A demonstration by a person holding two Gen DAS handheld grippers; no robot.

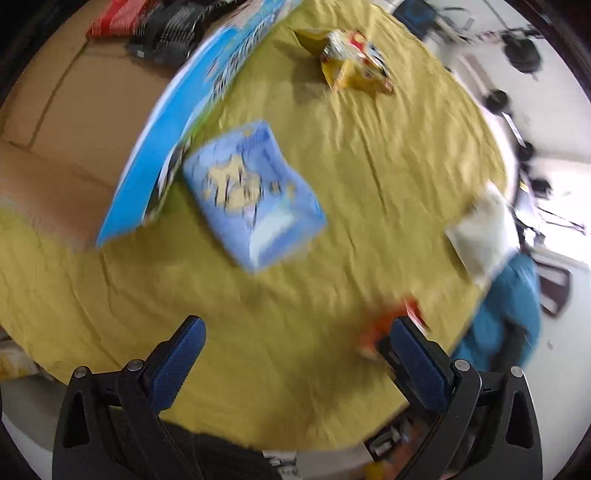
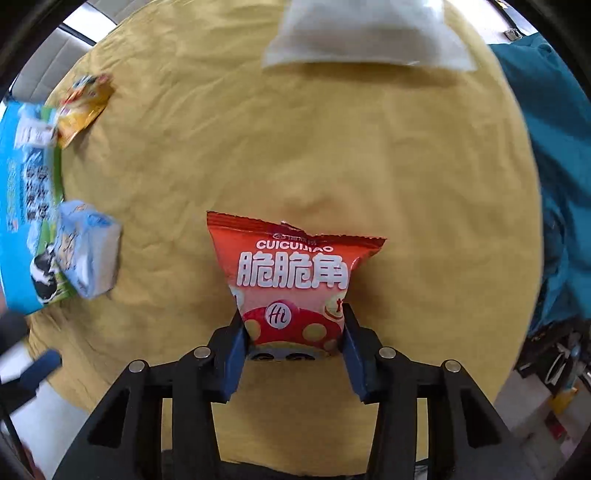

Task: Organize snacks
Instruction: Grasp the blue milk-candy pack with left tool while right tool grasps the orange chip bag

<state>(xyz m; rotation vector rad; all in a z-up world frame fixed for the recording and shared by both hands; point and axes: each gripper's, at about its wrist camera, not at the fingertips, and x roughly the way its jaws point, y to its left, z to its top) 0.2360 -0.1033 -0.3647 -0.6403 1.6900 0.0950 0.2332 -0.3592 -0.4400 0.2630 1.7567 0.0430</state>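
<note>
A red snack bag (image 2: 291,273) with white lettering sits between the fingers of my right gripper (image 2: 293,325), which is shut on its lower end above the yellow tablecloth (image 2: 332,147). The same red bag (image 1: 388,328) shows blurred beside my left gripper's right finger. My left gripper (image 1: 295,332) is open over bare cloth, holding nothing. A light blue snack pack (image 1: 255,195) lies ahead of it, next to a big blue carton (image 1: 184,122). A yellow snack bag (image 1: 351,61) lies farther off. A white bag (image 2: 369,33) rests at the far edge.
A cardboard box (image 1: 62,122) with red and black packs inside stands left of the blue carton. A teal cloth (image 2: 554,166) hangs off the table's right side. The table edge runs close behind both grippers.
</note>
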